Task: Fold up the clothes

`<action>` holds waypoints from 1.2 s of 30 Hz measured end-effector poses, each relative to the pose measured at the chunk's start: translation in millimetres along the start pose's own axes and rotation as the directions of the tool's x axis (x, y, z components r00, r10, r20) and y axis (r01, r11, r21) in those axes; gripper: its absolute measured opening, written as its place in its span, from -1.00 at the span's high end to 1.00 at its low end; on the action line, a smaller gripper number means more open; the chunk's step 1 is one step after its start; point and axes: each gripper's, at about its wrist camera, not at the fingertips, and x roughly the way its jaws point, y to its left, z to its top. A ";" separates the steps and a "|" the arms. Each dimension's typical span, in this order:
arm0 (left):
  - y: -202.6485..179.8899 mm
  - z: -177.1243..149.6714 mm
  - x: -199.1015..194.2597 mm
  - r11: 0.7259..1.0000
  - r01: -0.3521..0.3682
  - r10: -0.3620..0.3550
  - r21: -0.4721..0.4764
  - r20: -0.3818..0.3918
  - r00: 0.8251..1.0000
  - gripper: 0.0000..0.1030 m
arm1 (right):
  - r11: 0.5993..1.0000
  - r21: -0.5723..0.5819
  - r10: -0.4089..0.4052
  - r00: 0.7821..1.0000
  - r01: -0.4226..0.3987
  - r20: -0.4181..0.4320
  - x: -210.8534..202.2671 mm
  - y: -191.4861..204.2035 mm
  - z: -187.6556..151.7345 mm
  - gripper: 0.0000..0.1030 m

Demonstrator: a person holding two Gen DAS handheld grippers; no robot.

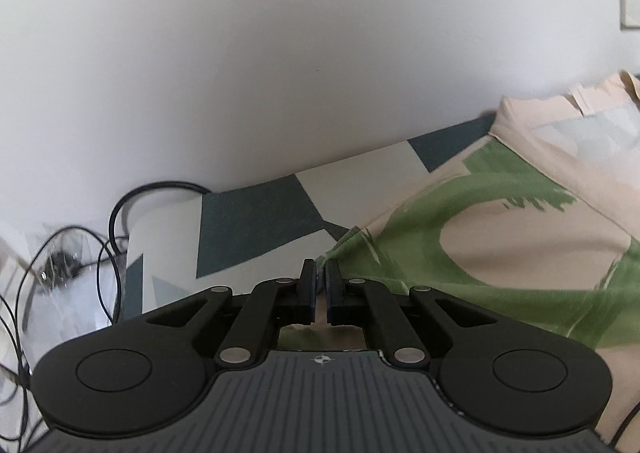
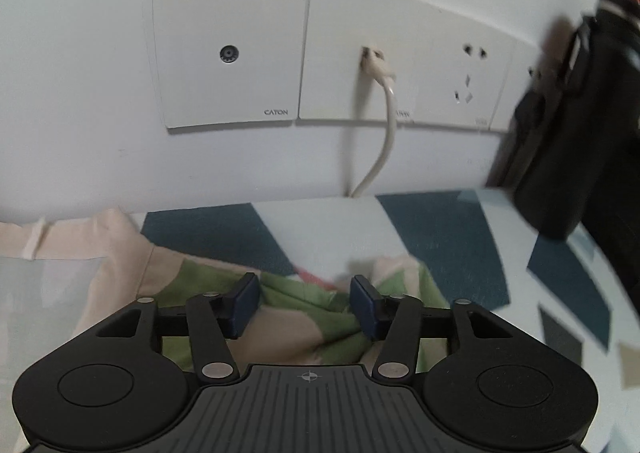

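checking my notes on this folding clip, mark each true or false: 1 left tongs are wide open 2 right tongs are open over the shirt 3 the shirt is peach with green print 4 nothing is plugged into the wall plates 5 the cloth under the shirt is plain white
1. False: the left tongs are shut at the edge of the shirt.
2. True: the right tongs are open above it.
3. True.
4. False: a white cable is plugged into the wall plates.
5. False: the table cover has dark teal and white shapes.

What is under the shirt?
The shirt lies on a cloth patterned in dark teal and white, visible beyond its edges. Whatever sits beneath the cloth is covered.
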 end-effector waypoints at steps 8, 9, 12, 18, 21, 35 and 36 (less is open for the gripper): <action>17.9 6.5 -66.6 0.992 0.084 -0.084 -0.097 0.004 0.996 -0.37 | 0.985 0.117 0.118 0.991 -0.125 0.061 -42.7 6.6 2.7 -0.68; 21.5 4.5 -84.5 0.989 0.100 -0.100 -0.108 0.009 0.995 -0.41 | 0.983 0.104 0.141 0.986 -0.150 0.086 -56.1 10.1 1.7 -0.87; 35.0 -10.5 -136.2 0.975 0.183 -0.183 -0.124 0.008 0.983 -0.50 | 0.977 0.059 0.195 0.972 -0.204 0.132 -95.0 16.4 -1.8 -0.98; 64.4 -77.4 -228.7 0.948 0.243 -0.254 -0.206 -0.025 0.967 -0.53 | 0.952 0.035 0.296 0.945 -0.304 0.138 -164.2 10.3 -31.5 -0.98; 70.3 -132.5 -258.1 0.909 0.315 -0.339 -0.274 -0.046 0.940 -0.53 | 0.924 0.041 0.377 0.923 -0.381 0.081 -196.3 3.5 -61.0 -0.98; 17.2 -345.0 -327.1 0.916 0.341 -0.362 -0.213 -0.070 0.929 -0.52 | 0.906 -0.074 0.409 0.907 -0.417 -0.099 -333.0 14.6 -231.0 -0.96; 14.1 -351.8 -327.3 0.926 0.319 -0.337 -0.202 -0.058 0.940 -0.52 | 0.904 -0.073 0.414 0.905 -0.422 -0.102 -336.7 19.9 -229.8 -0.96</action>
